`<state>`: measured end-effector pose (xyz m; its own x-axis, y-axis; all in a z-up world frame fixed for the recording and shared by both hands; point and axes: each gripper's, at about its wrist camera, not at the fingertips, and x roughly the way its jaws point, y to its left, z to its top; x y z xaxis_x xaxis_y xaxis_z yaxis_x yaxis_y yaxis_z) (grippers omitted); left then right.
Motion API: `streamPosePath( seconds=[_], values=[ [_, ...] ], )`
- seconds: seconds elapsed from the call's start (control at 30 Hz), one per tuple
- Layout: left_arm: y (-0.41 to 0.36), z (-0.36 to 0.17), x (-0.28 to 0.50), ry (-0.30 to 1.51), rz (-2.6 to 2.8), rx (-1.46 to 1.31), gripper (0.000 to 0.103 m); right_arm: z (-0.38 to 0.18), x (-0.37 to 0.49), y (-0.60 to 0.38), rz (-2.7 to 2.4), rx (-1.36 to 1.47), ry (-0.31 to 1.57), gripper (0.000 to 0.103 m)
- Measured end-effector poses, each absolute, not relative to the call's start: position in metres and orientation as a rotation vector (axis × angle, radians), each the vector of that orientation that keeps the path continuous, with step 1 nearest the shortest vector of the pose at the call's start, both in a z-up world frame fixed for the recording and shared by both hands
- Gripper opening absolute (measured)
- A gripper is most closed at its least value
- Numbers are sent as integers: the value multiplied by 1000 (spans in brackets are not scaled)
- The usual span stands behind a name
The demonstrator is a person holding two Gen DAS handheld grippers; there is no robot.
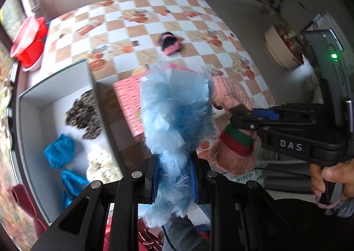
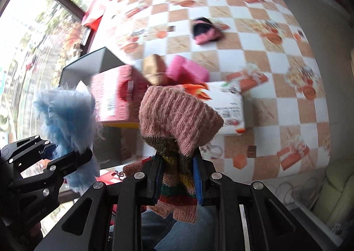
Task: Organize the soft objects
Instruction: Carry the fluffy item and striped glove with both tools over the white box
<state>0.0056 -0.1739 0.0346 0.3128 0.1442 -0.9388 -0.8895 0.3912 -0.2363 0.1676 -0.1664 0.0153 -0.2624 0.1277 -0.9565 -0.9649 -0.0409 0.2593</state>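
Left gripper [image 1: 173, 181]: angled steeply down, clamped on blue fluffy cloth [image 1: 174, 114].
Right gripper [image 2: 177, 181]: angled steeply down, pinching striped knit sock [image 2: 177, 122].
Grey box [image 1: 28, 122]: holds blue cloths [image 1: 58, 150], a speckled piece [image 1: 85, 114].

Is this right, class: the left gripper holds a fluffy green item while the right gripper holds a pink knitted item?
Not quite. The fluffy item clamped in the left gripper is light blue, not green, as the left wrist view shows. The right gripper does hold a pink knitted item.

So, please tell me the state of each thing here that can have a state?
left gripper: shut on blue fluffy item, lifted.
right gripper: shut on pink knitted item, lifted.
grey box: open, soft items inside.
pink and black item: lying loose on table.
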Motion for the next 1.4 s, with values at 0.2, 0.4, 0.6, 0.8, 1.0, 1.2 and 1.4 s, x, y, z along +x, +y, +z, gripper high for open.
streamPosePath(
  seconds=[0.2, 0.4, 0.6, 0.8, 1.0, 1.2, 1.4],
  values=[
    [-183, 39, -39, 946, 939, -961, 24, 38, 126, -167, 1583, -1060, 1185, 25],
    [-191, 41, -91, 855, 1082, -1030, 24, 56, 86, -167, 1692, -1117, 1105, 25],
    [-197, 34, -134, 805, 1190, -1103, 24, 62, 54, -164, 1767, -1170, 1055, 25],
    [-204, 28, -162, 773, 1271, -1147, 24, 61, 19, -157, 1843, -1223, 1037, 25],
    [-209, 23, -180, 750, 1318, -1190, 24, 61, -13, -153, 1916, -1274, 1009, 25],
    [-213, 14, -187, 747, 1338, -1220, 24, 56, -30, -150, 1945, -1326, 987, 25],
    [-213, 9, -193, 737, 1354, -1244, 24, 49, -37, -145, 1943, -1367, 987, 25]
  ],
)
